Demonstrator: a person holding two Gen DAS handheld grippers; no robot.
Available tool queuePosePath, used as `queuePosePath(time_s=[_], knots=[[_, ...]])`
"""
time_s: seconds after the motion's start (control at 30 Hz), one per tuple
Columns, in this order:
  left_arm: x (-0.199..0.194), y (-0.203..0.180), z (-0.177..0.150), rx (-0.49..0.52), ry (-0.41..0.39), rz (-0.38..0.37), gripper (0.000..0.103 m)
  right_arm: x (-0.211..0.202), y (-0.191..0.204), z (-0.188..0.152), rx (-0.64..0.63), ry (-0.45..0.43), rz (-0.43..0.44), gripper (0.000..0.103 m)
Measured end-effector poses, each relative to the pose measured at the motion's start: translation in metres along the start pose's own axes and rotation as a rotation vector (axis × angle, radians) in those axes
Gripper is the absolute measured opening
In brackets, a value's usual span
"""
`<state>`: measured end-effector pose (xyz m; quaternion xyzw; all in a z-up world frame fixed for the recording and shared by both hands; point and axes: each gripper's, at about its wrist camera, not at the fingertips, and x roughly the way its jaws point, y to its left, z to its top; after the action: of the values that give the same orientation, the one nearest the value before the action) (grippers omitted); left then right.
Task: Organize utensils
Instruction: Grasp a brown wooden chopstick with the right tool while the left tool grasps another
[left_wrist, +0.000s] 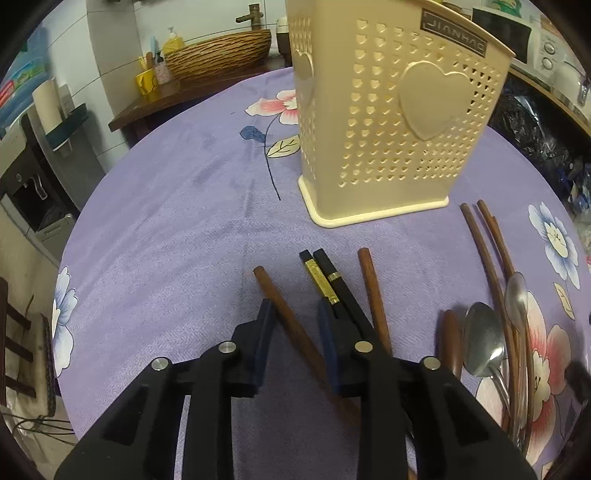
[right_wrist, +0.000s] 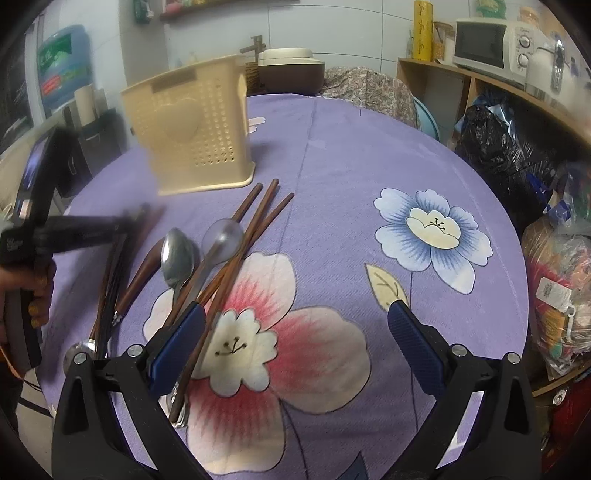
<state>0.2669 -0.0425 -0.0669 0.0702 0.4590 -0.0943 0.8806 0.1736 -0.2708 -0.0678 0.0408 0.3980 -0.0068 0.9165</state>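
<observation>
A cream perforated utensil holder (left_wrist: 391, 110) stands on the purple flowered tablecloth (left_wrist: 177, 229); it also shows in the right wrist view (right_wrist: 192, 129). My left gripper (left_wrist: 295, 314) is open low over the cloth, its fingers on either side of a brown chopstick (left_wrist: 291, 321). Two black chopsticks with gold bands (left_wrist: 328, 284) and another brown chopstick (left_wrist: 373, 295) lie just right of it. My right gripper (right_wrist: 295, 314) is wide open and empty above the cloth, its left finger over brown chopsticks (right_wrist: 251, 229) and two metal spoons (right_wrist: 177, 258).
More brown chopsticks (left_wrist: 487, 240) and metal spoons (left_wrist: 484, 339) lie at the right in the left wrist view. The left gripper's body (right_wrist: 55, 236) shows blurred in the right wrist view. A woven basin (left_wrist: 221, 51) and a microwave (right_wrist: 487, 44) stand beyond the table.
</observation>
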Motion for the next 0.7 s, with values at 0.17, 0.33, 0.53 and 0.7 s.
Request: queuePosePath(time_s=[0.17, 0.33, 0.53, 0.7], knots=[[-0.001, 0.014, -0.004, -0.011, -0.007, -0.013, 0.025, 0.015, -0.004, 0.027, 0.01, 0.019, 0.04, 0.085], [0.0, 0.01, -0.002, -0.02, 0.002, -0.01, 0.025, 0.041, 0.005, 0.065, 0.045, 0.035, 0.094, 0.062], [0.0, 0.005, -0.003, -0.016, -0.003, -0.013, 0.025, 0.084, 0.025, 0.094, 0.051, 0.117, 0.129, 0.036], [0.0, 0.004, -0.002, -0.001, 0.001, -0.027, 0.024, 0.103, 0.031, 0.1, 0.051, 0.171, 0.095, 0.028]])
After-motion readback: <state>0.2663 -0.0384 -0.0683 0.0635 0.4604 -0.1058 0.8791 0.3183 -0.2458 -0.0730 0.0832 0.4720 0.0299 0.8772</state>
